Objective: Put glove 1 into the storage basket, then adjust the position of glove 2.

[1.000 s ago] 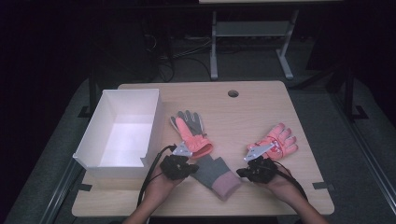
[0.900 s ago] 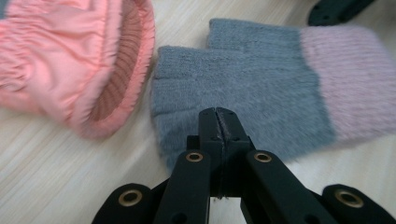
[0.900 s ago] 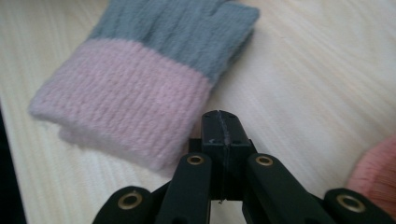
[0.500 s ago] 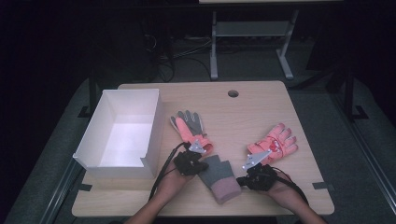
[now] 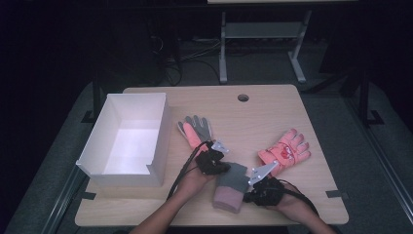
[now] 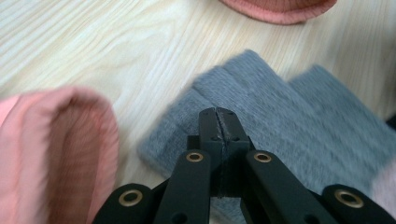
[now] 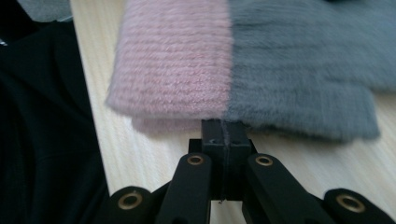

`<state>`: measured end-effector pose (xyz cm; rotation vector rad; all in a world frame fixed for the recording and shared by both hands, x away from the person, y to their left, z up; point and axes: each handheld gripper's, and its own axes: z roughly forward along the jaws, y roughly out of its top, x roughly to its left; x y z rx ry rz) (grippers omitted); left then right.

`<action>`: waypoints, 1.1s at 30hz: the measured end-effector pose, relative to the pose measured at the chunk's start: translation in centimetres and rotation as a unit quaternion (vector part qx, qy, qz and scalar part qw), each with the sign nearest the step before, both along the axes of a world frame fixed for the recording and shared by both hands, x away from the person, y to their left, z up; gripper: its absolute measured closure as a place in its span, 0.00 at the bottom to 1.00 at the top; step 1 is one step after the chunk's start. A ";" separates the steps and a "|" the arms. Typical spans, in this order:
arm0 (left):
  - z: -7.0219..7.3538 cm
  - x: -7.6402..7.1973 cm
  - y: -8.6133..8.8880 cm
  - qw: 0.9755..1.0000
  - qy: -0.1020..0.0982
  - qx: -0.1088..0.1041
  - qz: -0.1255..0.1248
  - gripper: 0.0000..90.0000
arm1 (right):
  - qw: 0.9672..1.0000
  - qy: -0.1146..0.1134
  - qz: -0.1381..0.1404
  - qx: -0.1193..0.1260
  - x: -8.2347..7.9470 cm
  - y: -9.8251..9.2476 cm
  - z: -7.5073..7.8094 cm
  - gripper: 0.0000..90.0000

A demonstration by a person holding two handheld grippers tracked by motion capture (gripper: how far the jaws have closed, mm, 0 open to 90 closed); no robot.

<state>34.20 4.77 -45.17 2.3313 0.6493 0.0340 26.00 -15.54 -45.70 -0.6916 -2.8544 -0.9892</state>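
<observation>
A folded knit piece (image 5: 232,187), grey at the far end and dusty pink at the near end, lies near the table's front edge. My left gripper (image 5: 225,168) is shut, its tips over the grey part (image 6: 261,107), with no fabric visible between the jaws. My right gripper (image 5: 247,195) is shut too, its tips at the knit's edge where pink meets grey (image 7: 224,70). A glove with grey fingers and a pink palm (image 5: 195,129) lies just beyond the left hand. A pink glove (image 5: 285,151) lies to the right, beyond the right hand.
An open white box (image 5: 127,139) stands on the left side of the wooden table (image 5: 272,107), which has a cable hole (image 5: 243,97) near its far edge. Both forearms come in from the front edge. A metal stand (image 5: 260,31) is on the floor behind.
My left gripper has moved right and a little away from the front edge, onto the grey end of the knit piece. The right gripper has hardly moved.
</observation>
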 end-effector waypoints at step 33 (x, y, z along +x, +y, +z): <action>2.2 -2.5 1.5 0.999 0.026 -0.003 -0.035 0.36 | 0.997 -0.014 -0.068 0.033 -0.6 -4.1 0.7 0.69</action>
